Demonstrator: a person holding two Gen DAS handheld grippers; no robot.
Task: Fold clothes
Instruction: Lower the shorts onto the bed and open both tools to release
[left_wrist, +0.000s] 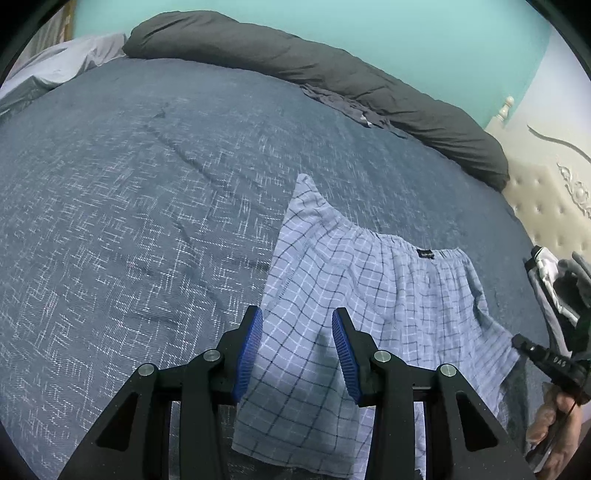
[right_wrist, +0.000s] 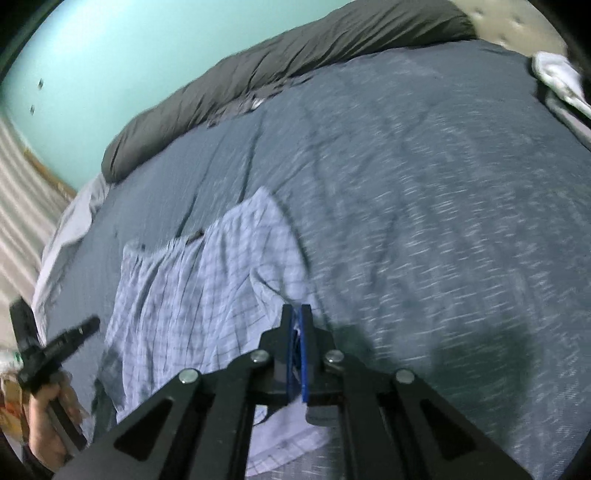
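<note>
Right gripper (right_wrist: 296, 314) closed, apparently pinching checked shorts (right_wrist: 207, 273) on bed (right_wrist: 443, 221); left gripper (left_wrist: 297, 321) half-open astride shorts, not gripping.

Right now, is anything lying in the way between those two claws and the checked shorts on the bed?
Nothing visible is. The left claw hangs open right over the checked shorts, with the cloth showing between its blue pads. The right claw is shut at the shorts' edge. Around them the grey bedspread lies bare.

Item count, bed (left_wrist: 129, 184)
1 checked shorts (left_wrist: 369, 288) near front edge; 1 dark rolled duvet (left_wrist: 295, 62) along far edge; 1 small crumpled dark garment (left_wrist: 347, 103) beside it; 1 clothes pile (left_wrist: 550, 288) at right edge; 2 grippers.
</note>
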